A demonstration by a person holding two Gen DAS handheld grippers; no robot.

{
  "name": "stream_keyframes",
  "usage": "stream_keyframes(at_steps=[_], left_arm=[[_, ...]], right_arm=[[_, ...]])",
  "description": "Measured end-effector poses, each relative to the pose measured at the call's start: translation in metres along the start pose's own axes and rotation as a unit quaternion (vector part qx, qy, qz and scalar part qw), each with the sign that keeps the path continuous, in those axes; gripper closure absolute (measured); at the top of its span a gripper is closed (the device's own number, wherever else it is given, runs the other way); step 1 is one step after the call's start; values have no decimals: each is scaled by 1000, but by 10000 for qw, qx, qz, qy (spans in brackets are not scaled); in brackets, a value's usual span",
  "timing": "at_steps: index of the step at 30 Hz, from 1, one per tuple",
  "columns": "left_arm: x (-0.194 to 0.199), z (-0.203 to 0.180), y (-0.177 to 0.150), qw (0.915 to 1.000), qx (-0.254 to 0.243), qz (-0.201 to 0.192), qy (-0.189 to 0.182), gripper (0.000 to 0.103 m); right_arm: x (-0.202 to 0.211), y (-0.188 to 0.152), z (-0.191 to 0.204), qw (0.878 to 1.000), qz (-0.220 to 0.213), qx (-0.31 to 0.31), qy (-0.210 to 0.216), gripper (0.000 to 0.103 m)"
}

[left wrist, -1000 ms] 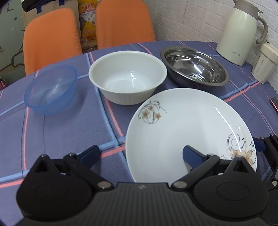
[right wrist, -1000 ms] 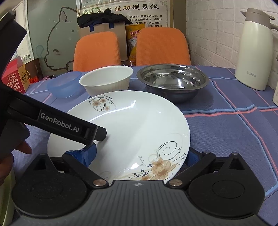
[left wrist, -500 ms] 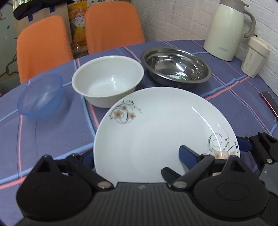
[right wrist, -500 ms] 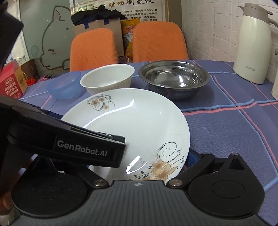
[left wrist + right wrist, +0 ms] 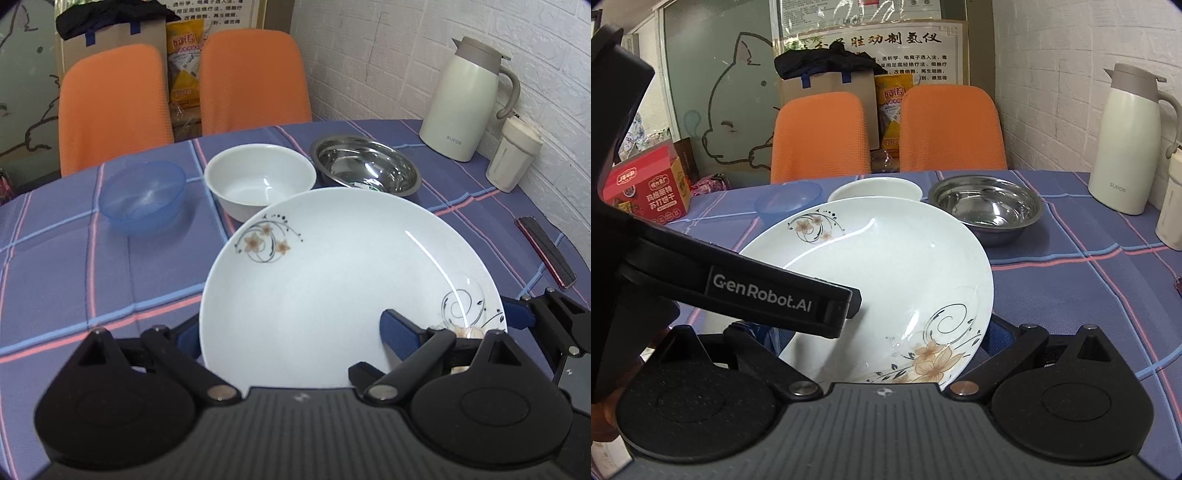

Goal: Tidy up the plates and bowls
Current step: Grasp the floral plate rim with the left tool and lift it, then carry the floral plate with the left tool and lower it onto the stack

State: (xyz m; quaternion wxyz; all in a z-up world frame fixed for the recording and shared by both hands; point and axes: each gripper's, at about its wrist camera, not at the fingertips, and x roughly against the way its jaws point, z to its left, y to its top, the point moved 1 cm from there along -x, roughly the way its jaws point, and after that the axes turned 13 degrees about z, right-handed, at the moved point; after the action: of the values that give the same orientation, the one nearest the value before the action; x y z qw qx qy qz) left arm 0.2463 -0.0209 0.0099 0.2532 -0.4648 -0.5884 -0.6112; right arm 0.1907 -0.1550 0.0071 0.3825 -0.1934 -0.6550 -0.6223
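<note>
Above the plaid tablecloth (image 5: 110,280), both grippers seemingly clamp the flowered plate (image 5: 332,273), lifted.

1. The surface (image 5: 110,280) wears a purple cloth crossed by pink and pale blue stripes.
2. Toward 12 o'clock a white bowl (image 5: 260,181) rests on it, a steel bowl (image 5: 365,170) just beside it at 1 o'clock.
3. A translucent blue bowl (image 5: 142,195) sits near them at 10 o'clock.
4. At 2 o'clock, by the wall, stand a cream jug (image 5: 465,107) and a small lidded cup (image 5: 513,158).
5. A red-edged phone (image 5: 546,254) lies flat at 3 o'clock.
</note>
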Motion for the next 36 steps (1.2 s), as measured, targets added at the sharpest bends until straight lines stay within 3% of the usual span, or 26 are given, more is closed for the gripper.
stream_keyframes(at_steps=[11, 17, 24, 27, 36], left_arm=[[65, 58, -93, 9971, 462, -111, 588, 10], [78, 84, -137, 9950, 768, -46, 630, 10], [64, 98, -158, 9939, 1025, 66, 403, 10], [65, 97, -162, 9945, 952, -66, 423, 10], [88, 86, -164, 9904, 598, -638, 1069, 6]], right_arm=[[21, -38, 90, 9960, 22, 536, 720, 13], [19, -57, 122, 9915, 238, 721, 1056, 14], [19, -74, 139, 9900, 329, 1038, 897, 14], [20, -77, 141, 9901, 312, 1068, 850, 14], [21, -86, 151, 9875, 162, 1568, -9, 15]])
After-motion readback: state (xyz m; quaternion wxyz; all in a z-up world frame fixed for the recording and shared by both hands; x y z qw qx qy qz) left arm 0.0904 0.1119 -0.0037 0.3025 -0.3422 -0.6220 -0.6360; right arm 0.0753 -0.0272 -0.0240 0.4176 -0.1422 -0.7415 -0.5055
